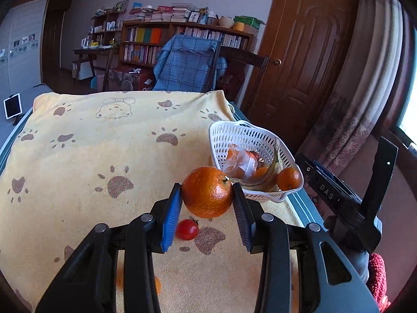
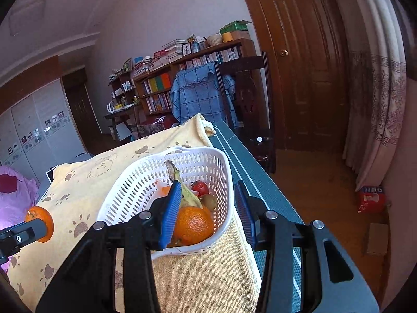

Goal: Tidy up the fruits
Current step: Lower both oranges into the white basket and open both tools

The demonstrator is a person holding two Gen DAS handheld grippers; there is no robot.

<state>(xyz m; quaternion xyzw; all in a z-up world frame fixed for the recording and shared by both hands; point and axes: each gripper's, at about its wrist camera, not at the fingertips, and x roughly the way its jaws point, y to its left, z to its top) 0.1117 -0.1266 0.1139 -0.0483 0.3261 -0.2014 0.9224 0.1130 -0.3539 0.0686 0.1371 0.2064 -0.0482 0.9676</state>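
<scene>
My left gripper (image 1: 207, 194) is shut on a large orange (image 1: 207, 191) and holds it above the yellow paw-print towel (image 1: 104, 156); the same orange shows at the left edge of the right wrist view (image 2: 39, 221). A small red tomato (image 1: 186, 229) lies on the towel under it. The white basket (image 1: 234, 135) stands to the right and holds a small orange (image 1: 288, 178), a banana and a plastic packet. My right gripper (image 2: 207, 208) is open over the basket's (image 2: 208, 161) near rim, above an orange (image 2: 194, 225), banana (image 2: 187, 195), tomato (image 2: 200, 188) and kiwi (image 2: 209, 201).
The table's right edge (image 2: 247, 161) drops to a wooden floor with a red box (image 2: 371, 202). A chair with a blue cloth (image 1: 187, 65), a bookshelf and a brown door stand behind. Another orange item (image 1: 156, 284) lies on the towel under my left gripper.
</scene>
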